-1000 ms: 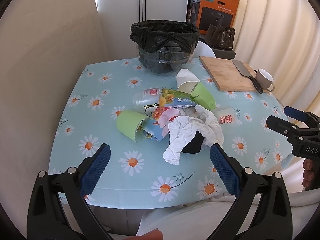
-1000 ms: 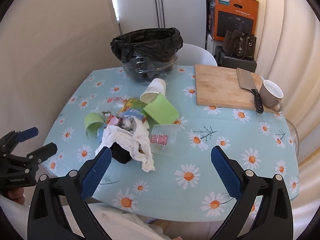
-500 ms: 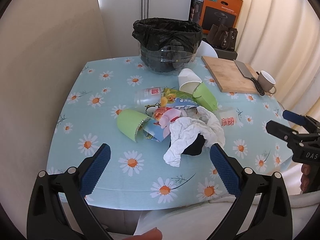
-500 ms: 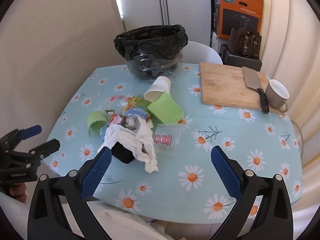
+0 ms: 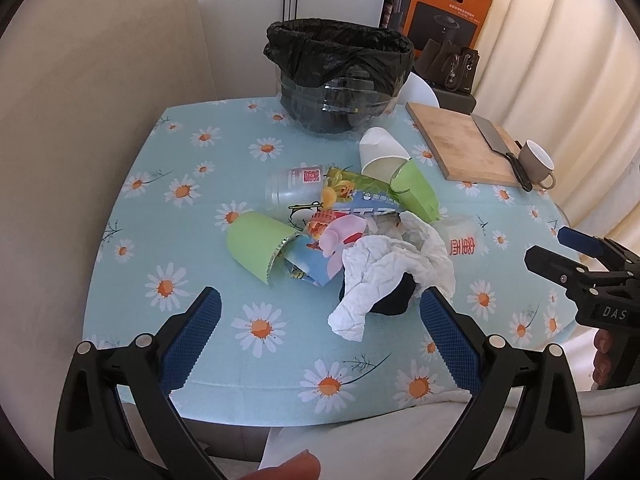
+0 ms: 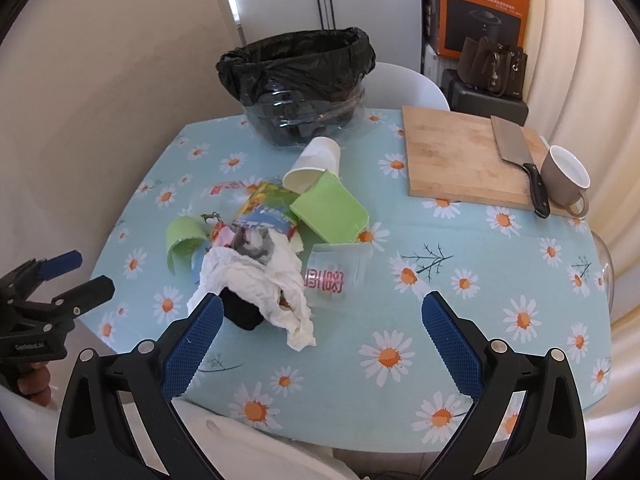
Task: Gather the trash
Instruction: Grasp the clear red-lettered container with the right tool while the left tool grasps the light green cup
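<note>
While nothing had yet been picked up, both grippers hung at the near edge of the table, apparently held back so each camera could take in the whole mess before a first grab. The left gripper point(image 5: 316, 318) filled the bottom of its own view with jaws wide apart and empty; the right gripper point(image 6: 322, 322) did the same in its view, also spread and holding nothing. The trash lay heaped at the centre of the frame: a crumpled white tissue point(image 5: 394, 266) draped over something black, colourful wrappers point(image 5: 352, 208), two tipped green cups point(image 5: 258, 246), a white paper cup point(image 5: 380, 152) and clear plastic cups point(image 6: 334, 274) on their sides. Behind the heap, at upper centre, stood a bin lined with a black bag point(image 5: 338, 50), its mouth open, probably placed close so that each piece needed only a short carry. The table point(image 5: 192, 184) wore a pale blue cloth printed with daisies. At the right sat a wooden cutting board point(image 6: 460, 160) bearing a cleaver point(image 6: 516, 150), with a grey mug point(image 6: 566, 178) at its edge. Cream curtains, a beige wall and an orange appliance box point(image 6: 484, 10) closed off the room behind.
</note>
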